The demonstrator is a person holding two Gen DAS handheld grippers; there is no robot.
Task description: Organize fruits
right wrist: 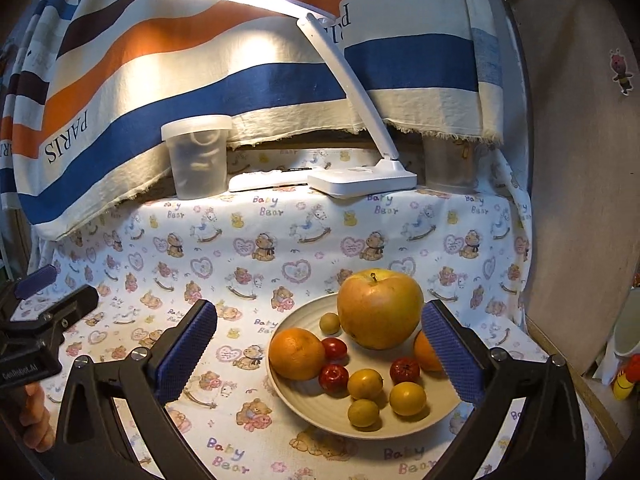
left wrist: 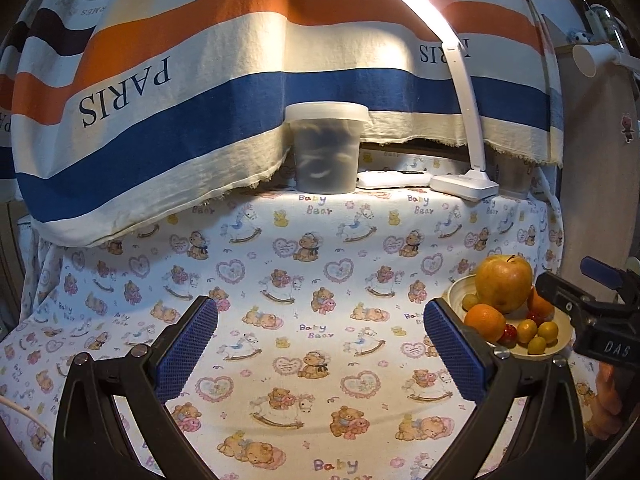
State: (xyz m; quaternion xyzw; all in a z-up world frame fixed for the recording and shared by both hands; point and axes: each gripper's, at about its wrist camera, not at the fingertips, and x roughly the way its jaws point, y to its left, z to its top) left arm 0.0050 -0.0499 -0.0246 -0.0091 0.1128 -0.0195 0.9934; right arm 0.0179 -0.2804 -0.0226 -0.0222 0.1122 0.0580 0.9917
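Observation:
A cream plate [right wrist: 304, 404] of fruit sits on the bear-print cloth. It holds a big yellow-red apple [right wrist: 378, 308], an orange [right wrist: 297, 353], a second orange [right wrist: 426, 352] partly behind a finger, three small red fruits [right wrist: 334, 378] and several small yellow ones [right wrist: 365, 384]. My right gripper [right wrist: 318, 354] stands open just in front of the plate, with nothing pressed between its blue pads. My left gripper [left wrist: 320, 348] is open over bare cloth, to the left of the plate [left wrist: 560, 336] and its apple [left wrist: 503, 283]. Each gripper shows at the edge of the other's view.
At the back stand a lidded translucent tub [right wrist: 198, 156], a white desk lamp [right wrist: 362, 179], a white remote [right wrist: 268, 181] and a second container [right wrist: 450, 168]. A striped "PARIS" cloth [left wrist: 160, 120] hangs behind. A wooden panel [right wrist: 580, 200] bounds the right side.

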